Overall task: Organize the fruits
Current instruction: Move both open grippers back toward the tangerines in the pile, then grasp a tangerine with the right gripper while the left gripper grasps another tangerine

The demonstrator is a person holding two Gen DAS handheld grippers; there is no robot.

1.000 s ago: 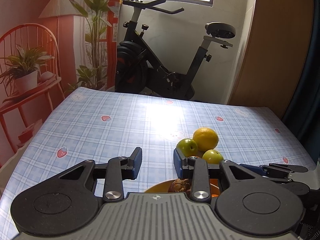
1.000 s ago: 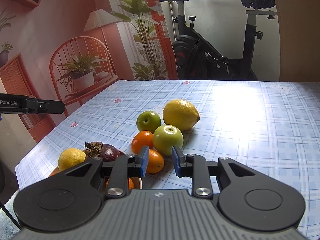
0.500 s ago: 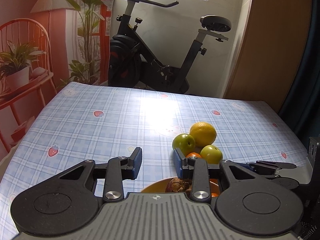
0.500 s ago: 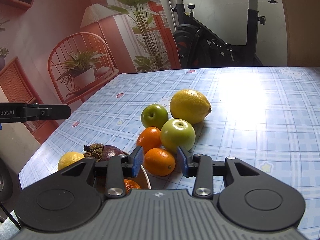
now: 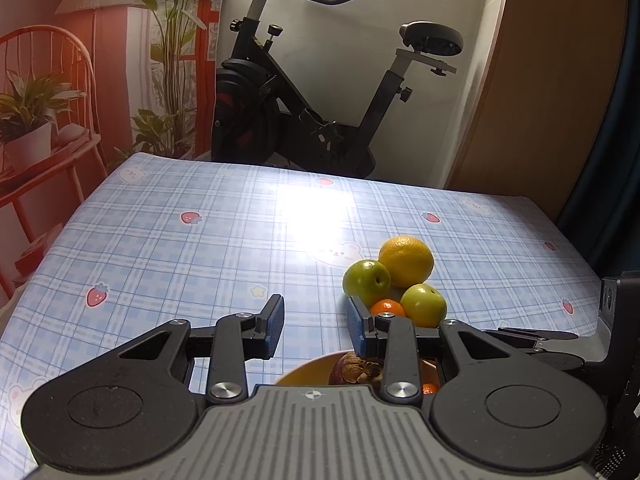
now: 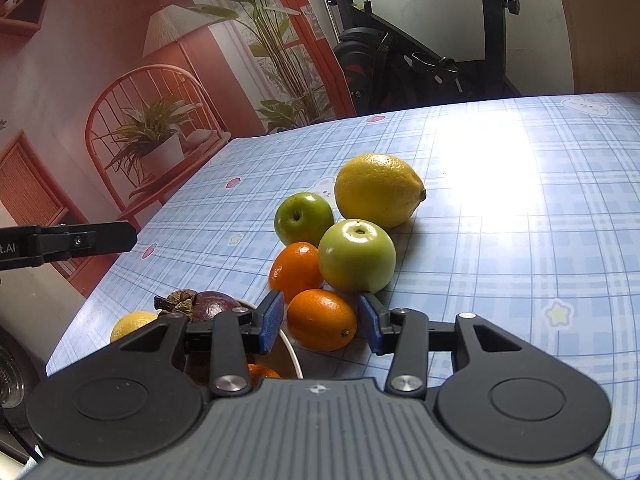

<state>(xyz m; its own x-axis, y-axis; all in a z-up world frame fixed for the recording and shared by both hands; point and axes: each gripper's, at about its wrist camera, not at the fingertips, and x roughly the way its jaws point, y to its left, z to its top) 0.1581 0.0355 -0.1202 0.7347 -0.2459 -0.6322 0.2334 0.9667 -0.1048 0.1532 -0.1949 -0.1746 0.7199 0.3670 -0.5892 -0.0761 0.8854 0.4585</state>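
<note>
We are holding the right tongs [image 6: 322, 326] spread open around the nearest orange [image 6: 322, 319], both pads apart from its skin, lining up a grip. It is lying on the worktop [image 6: 520, 216] beside the bowl [image 6: 291, 354] at its 8 o'clock. Our left tongs [image 5: 316, 330] are hanging open and empty above the bowl, leaving room.

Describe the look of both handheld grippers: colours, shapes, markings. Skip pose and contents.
Both match. The left gripper and right gripper each have a grey ribbed body with a small crosshair mark, two round black housings, and black angular linkages with silver pivot bolts. The fingers are black with blue textured pads. In the right wrist view, white lettering ending "t.AI" shows on the left unit's side. No cables or sleeves visible.
</note>
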